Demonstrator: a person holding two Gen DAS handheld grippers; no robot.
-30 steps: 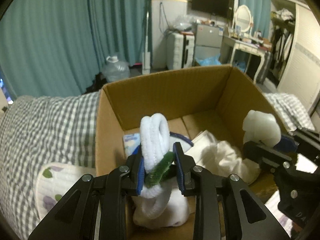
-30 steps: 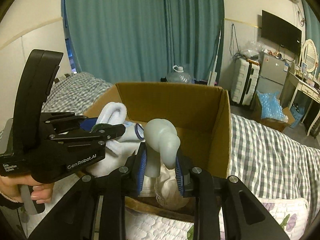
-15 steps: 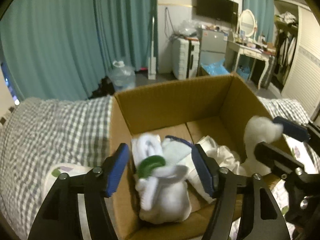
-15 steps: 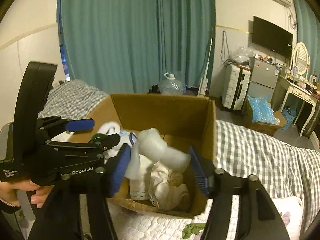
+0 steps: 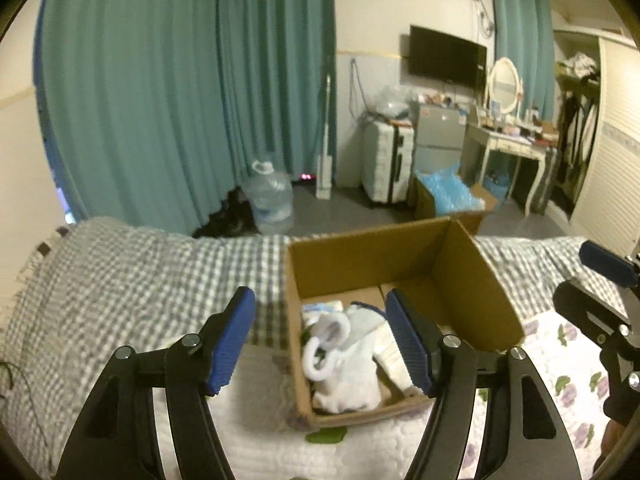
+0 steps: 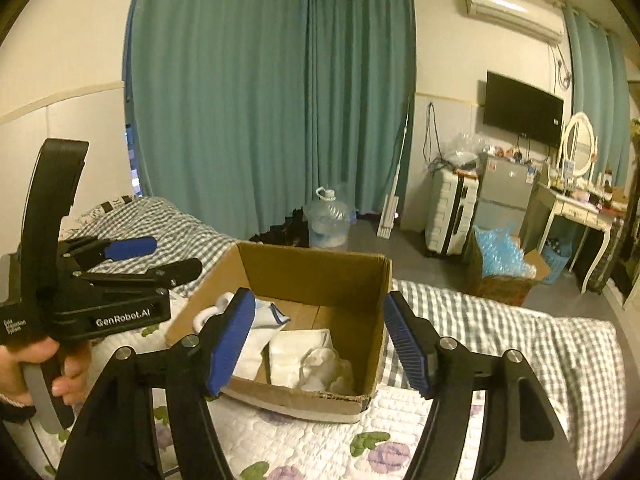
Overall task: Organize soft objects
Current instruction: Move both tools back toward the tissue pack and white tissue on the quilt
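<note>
Hanging wide apart and empty, the left claw (image 5: 320, 338) and right claw (image 6: 319, 338) hover over the box (image 5: 472, 280); its white socks (image 5: 340, 368) look light and squashy, easiest pinched mid-bundle.

Dim, warm yellowish room light from overhead; soft shadows. Both views look slightly blurred and grainy, with strong fisheye bending and black corners at the edges.

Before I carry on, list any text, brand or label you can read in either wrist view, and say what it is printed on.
"GenRobot.AI": white print on the side of the left gripper, seen from the right wrist view.
Three small white lines on the same gripper's handle, near the hand: too small to read.
Stickers on the small fridge: too blurred to read.
No print shows on the cardboard box.
</note>
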